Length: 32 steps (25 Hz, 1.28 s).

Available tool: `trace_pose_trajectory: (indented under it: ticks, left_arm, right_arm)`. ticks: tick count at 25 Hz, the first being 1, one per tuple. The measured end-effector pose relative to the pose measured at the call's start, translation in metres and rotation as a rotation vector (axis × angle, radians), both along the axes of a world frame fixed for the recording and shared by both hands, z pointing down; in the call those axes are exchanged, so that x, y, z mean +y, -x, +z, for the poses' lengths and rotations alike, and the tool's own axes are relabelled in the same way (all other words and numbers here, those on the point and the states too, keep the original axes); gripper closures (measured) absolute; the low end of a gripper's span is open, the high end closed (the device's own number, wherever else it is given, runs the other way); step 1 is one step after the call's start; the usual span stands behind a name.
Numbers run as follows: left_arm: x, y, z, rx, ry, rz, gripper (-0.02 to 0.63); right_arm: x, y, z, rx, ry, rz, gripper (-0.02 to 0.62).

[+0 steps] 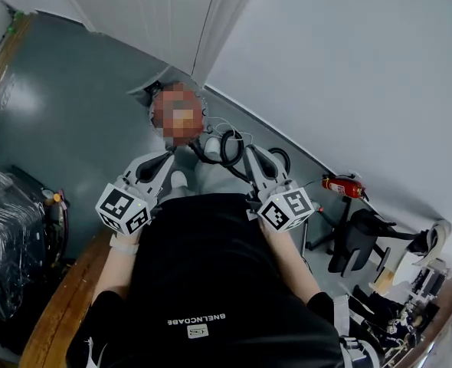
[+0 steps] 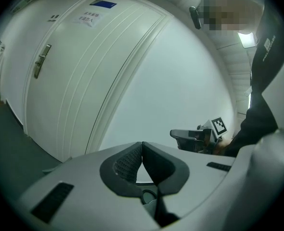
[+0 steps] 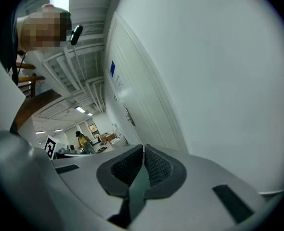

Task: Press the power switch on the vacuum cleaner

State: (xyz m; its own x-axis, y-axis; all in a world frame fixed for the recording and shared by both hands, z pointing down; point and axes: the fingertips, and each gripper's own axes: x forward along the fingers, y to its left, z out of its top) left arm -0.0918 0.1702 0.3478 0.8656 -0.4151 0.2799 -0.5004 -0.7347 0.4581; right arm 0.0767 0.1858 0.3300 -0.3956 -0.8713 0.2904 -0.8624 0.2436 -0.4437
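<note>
A grey-white machine with a coiled black hose (image 1: 227, 149), seemingly the vacuum cleaner, stands on the floor by the wall ahead of me. No switch on it can be made out. My left gripper (image 1: 167, 156) points toward it from the left and my right gripper (image 1: 250, 153) from the right, both a little short of it. In the left gripper view the left gripper (image 2: 142, 146) has its pads pressed together with nothing between them. The right gripper (image 3: 143, 148) looks the same in its own view. Neither gripper view shows the machine.
A white door (image 2: 42, 60) and a white wall fill both gripper views. A red fire extinguisher (image 1: 342, 185) and a black chair (image 1: 360, 240) stand at the right. Plastic-wrapped goods (image 1: 8, 236) sit at the left beside a wooden strip (image 1: 57, 305). A person in yellow (image 3: 79, 139) stands far off.
</note>
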Motion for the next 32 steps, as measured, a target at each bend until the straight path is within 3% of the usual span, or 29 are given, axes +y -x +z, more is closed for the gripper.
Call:
trace_pose_trajectory:
  ticks: [11,21,32]
  left_arm:
    - [-0.072,-0.06,0.01,-0.05,0.036,-0.146,0.591]
    - [-0.098,-0.081,0.043,-0.162,0.125,-0.272,0.591]
    - [-0.099,-0.07,0.119,-0.218,0.249,-0.214,0.591]
  right_arm:
    - [-0.096,-0.044,0.014,-0.026,0.019,-0.216,0.563]
    - [-0.134,-0.059,0.028,-0.01,0.064,-0.375,0.563]
    - [-0.123,-0.022,0.048,0.077,0.217,-0.448,0.563]
